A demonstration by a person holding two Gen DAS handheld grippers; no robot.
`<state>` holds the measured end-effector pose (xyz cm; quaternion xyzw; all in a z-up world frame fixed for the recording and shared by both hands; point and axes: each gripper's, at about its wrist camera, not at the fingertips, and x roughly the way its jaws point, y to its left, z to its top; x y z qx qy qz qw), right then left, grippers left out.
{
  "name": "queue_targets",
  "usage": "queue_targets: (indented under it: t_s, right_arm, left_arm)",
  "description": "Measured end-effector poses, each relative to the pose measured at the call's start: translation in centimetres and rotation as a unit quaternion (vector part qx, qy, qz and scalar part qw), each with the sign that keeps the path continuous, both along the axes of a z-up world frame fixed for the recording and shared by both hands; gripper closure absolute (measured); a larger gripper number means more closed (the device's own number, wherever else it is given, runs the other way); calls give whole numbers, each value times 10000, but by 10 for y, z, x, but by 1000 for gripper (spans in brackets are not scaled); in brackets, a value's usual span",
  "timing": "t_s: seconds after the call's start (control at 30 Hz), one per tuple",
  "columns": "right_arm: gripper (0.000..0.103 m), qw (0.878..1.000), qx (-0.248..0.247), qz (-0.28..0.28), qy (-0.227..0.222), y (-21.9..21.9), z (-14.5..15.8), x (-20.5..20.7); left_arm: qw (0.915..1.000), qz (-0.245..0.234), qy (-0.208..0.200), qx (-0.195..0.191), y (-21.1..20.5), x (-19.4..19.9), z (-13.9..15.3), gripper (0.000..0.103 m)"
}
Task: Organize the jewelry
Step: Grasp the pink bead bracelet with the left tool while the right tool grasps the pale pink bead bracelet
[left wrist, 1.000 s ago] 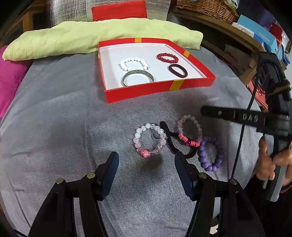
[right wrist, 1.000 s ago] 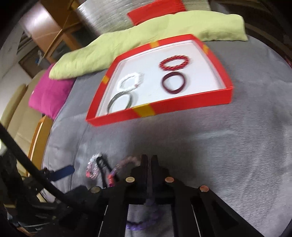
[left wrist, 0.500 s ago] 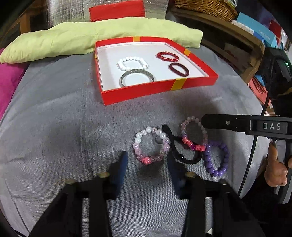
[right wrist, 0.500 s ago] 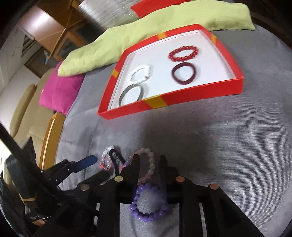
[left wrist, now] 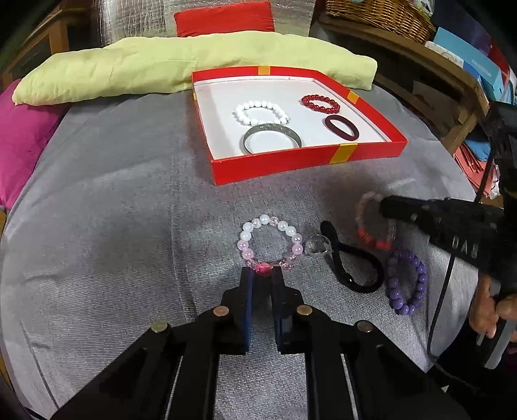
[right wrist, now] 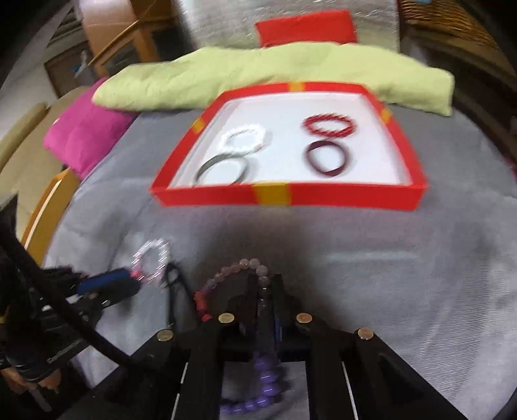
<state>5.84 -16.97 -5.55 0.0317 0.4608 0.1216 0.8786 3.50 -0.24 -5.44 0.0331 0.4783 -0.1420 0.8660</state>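
Note:
My left gripper [left wrist: 262, 274] is shut on the near pink bead of a white-and-pink bead bracelet [left wrist: 270, 239] lying on the grey cloth. My right gripper [right wrist: 265, 284] is shut on a mauve bead bracelet with a red section [right wrist: 232, 278], lifted off the cloth; it shows blurred in the left wrist view [left wrist: 371, 223]. A silver ring [left wrist: 318, 245], a black hair tie [left wrist: 352, 261] and a purple bead bracelet [left wrist: 407, 282] lie beside them. The red box [left wrist: 307, 158] holds a white bracelet [left wrist: 261, 111], a silver bangle [left wrist: 271, 139], a red bracelet [left wrist: 320, 103] and a maroon band [left wrist: 342, 127].
A light green cushion [left wrist: 161, 74] lies behind the box and a magenta cushion [left wrist: 22, 139] at the left. A wooden shelf with a basket [left wrist: 381, 13] stands at the back right. The grey cloth [left wrist: 113, 226] covers the round surface.
My left gripper moved forward and closed on the white-and-pink bracelet. My right gripper opened, then closed on the mauve bracelet and raised it off the cloth.

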Motion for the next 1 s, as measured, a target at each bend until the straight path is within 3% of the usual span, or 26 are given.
queue_targets:
  t_s: [0.2, 0.27, 0.33, 0.63, 0.73, 1.0]
  right_arm:
    - [94, 9972, 192, -711, 100, -42, 1, 11]
    - [94, 9960, 240, -843, 154, -52, 0, 12]
    - [94, 9946, 297, -970, 198, -61, -2, 14]
    - [94, 9943, 311, -985, 279, -62, -6, 16]
    - [94, 9939, 355, -1003, 293, -63, -5, 15]
    - [94, 9934, 396, -1032, 305, -64, -6, 16]
  left_arm:
    - [9998, 159, -135, -78, 5, 2, 6, 90]
    - [9997, 170, -140, -62, 4, 3, 6, 77]
    - [9997, 141, -208, -31, 1, 3, 6, 52]
    - [9996, 155, -180, -124, -3, 15, -1, 51]
    - [9997, 42, -216, -99, -8, 13, -2, 41]
    - [9996, -30, -294, -25, -11, 17, -11, 41]
